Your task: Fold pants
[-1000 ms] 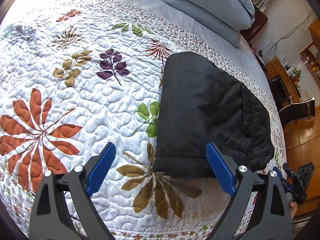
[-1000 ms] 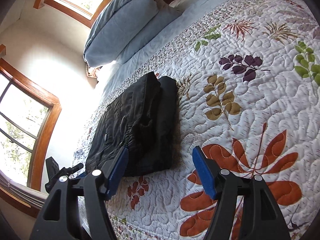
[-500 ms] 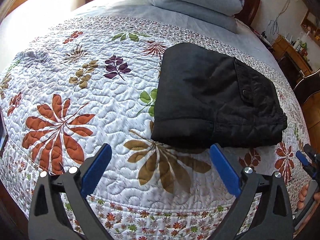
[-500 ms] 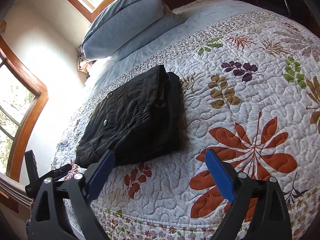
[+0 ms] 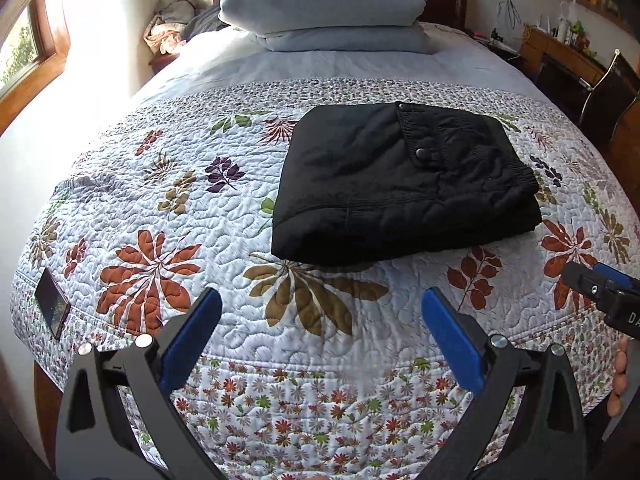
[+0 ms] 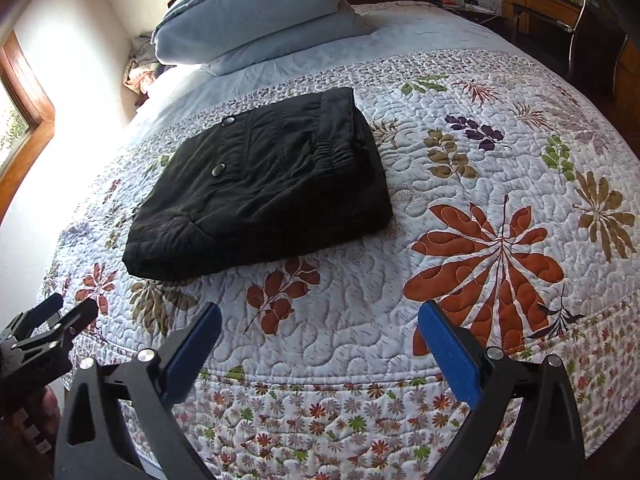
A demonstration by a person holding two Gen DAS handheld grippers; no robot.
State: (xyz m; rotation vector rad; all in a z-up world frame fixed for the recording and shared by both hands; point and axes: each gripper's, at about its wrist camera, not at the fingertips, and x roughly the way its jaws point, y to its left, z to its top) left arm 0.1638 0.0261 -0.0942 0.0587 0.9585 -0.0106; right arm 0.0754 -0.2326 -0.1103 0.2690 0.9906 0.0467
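Note:
Black pants (image 5: 400, 184) lie folded into a thick rectangle on the leaf-patterned quilt (image 5: 192, 216); they also show in the right wrist view (image 6: 260, 192). My left gripper (image 5: 322, 320) is open and empty, held above the quilt's near edge, well short of the pants. My right gripper (image 6: 320, 332) is open and empty too, also back from the pants. The right gripper shows at the right edge of the left wrist view (image 5: 604, 292). The left gripper shows at the left edge of the right wrist view (image 6: 40, 332).
Folded blue bedding and pillows (image 5: 324, 4) are stacked at the head of the bed. A phone (image 5: 52, 304) lies near the quilt's left front corner. A desk and chair (image 5: 600, 76) stand to the right; a window (image 6: 20, 116) is on the left wall.
Both grippers have pulled back and up from the folded pants toward the foot of the bed. The pants stay put.

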